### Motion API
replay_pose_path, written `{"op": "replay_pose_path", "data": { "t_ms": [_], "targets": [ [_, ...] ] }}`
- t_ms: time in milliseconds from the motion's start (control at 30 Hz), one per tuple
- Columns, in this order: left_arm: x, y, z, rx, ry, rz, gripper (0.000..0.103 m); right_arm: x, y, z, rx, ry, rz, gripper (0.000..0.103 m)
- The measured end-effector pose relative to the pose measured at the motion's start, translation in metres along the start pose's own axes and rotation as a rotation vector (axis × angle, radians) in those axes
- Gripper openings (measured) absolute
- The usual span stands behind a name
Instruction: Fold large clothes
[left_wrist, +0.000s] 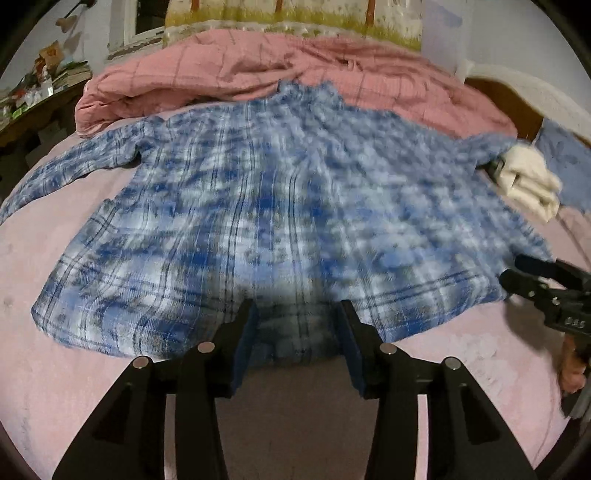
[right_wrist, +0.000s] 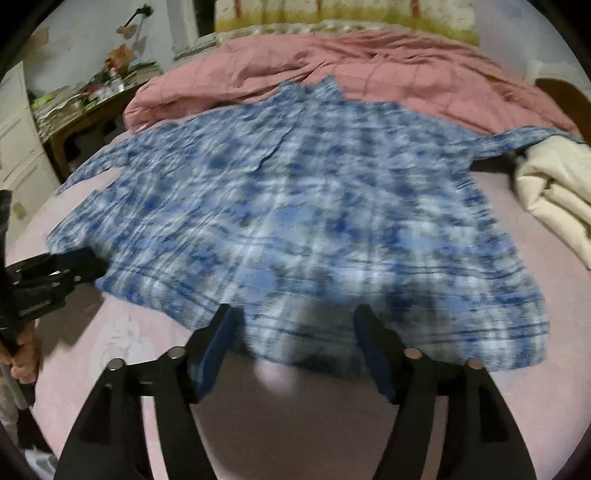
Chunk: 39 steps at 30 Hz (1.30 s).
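A blue and white plaid shirt (left_wrist: 280, 192) (right_wrist: 303, 206) lies spread flat on the pink bed sheet (left_wrist: 55, 369), collar at the far side and hem toward me. My left gripper (left_wrist: 298, 306) hovers at the near hem, its jaws open and apart, the hem edge lying between and under the fingers without being pinched. My right gripper (right_wrist: 294, 310) stands open over the hem further right, wider apart, cloth below it. Each gripper shows in the other's view: the right one (left_wrist: 517, 277) at the shirt's right corner, the left one (right_wrist: 74, 266) at the left corner.
A bunched pink quilt (left_wrist: 295, 70) fills the far side of the bed. A folded cream cloth (right_wrist: 554, 199) lies at the right, over one sleeve end. A cluttered wooden side table (right_wrist: 92, 103) and white drawers (right_wrist: 18, 147) stand left of the bed.
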<state>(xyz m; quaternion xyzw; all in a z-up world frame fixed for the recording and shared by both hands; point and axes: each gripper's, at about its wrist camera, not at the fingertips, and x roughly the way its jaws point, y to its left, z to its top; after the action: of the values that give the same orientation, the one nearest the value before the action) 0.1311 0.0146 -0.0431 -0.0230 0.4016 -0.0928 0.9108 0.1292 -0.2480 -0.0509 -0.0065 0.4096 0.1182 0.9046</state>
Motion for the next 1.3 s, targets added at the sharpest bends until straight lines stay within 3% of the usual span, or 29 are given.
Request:
{"op": "replay_pose_path", "data": {
  "t_ms": [100, 167, 200, 300, 433, 533, 667, 733, 800, 900, 1000, 1067, 1133, 1200, 1300],
  "targets": [
    [-0.011, -0.006, 0.013, 0.009, -0.084, -0.077, 0.044, -0.012, 0.001, 0.008, 0.015, -0.085, -0.026, 0.072],
    [-0.015, -0.017, 0.018, 0.058, -0.128, -0.083, 0.053, -0.013, 0.006, 0.011, 0.005, -0.096, -0.013, 0.084],
    [-0.014, -0.022, 0.019, 0.077, -0.124, -0.068, 0.057, -0.009, 0.011, 0.011, -0.02, -0.084, -0.02, 0.092],
    [0.002, -0.025, 0.016, 0.084, -0.074, 0.007, 0.06, 0.008, 0.022, 0.005, -0.096, 0.002, -0.082, 0.093],
    [0.022, 0.008, 0.014, -0.051, 0.024, 0.101, 0.06, 0.011, 0.004, 0.004, -0.031, 0.037, -0.143, 0.095],
    [0.016, 0.039, 0.013, -0.14, 0.02, 0.185, 0.06, 0.009, -0.019, 0.001, 0.002, 0.046, -0.207, 0.101],
    [0.012, 0.072, 0.012, -0.192, 0.028, 0.201, 0.057, 0.008, -0.066, -0.002, 0.102, 0.07, -0.182, 0.101],
    [0.005, 0.085, 0.009, -0.2, 0.009, 0.279, 0.057, 0.003, -0.084, -0.004, 0.142, 0.058, -0.206, 0.099],
    [0.001, 0.1, 0.006, -0.226, 0.004, 0.298, 0.057, -0.003, -0.103, -0.006, 0.182, 0.037, -0.198, 0.098],
    [-0.008, 0.119, 0.005, -0.251, -0.007, 0.304, 0.057, -0.009, -0.119, -0.01, 0.227, 0.037, -0.331, 0.098],
    [-0.015, 0.135, 0.002, -0.271, -0.015, 0.407, 0.062, -0.02, -0.149, -0.018, 0.339, 0.021, -0.287, 0.098],
    [-0.023, 0.152, -0.003, -0.338, -0.019, 0.332, 0.062, -0.03, -0.16, -0.023, 0.378, -0.007, -0.281, 0.098],
    [-0.032, 0.157, -0.006, -0.335, -0.03, 0.247, 0.062, -0.047, -0.164, -0.028, 0.386, -0.064, -0.273, 0.098],
    [-0.047, 0.149, -0.008, -0.256, -0.074, 0.231, 0.062, -0.064, -0.16, -0.033, 0.354, -0.115, -0.225, 0.098],
    [-0.063, 0.128, -0.012, -0.117, -0.102, 0.215, 0.065, -0.073, -0.135, -0.036, 0.239, -0.103, -0.108, 0.098]
  ]
}}
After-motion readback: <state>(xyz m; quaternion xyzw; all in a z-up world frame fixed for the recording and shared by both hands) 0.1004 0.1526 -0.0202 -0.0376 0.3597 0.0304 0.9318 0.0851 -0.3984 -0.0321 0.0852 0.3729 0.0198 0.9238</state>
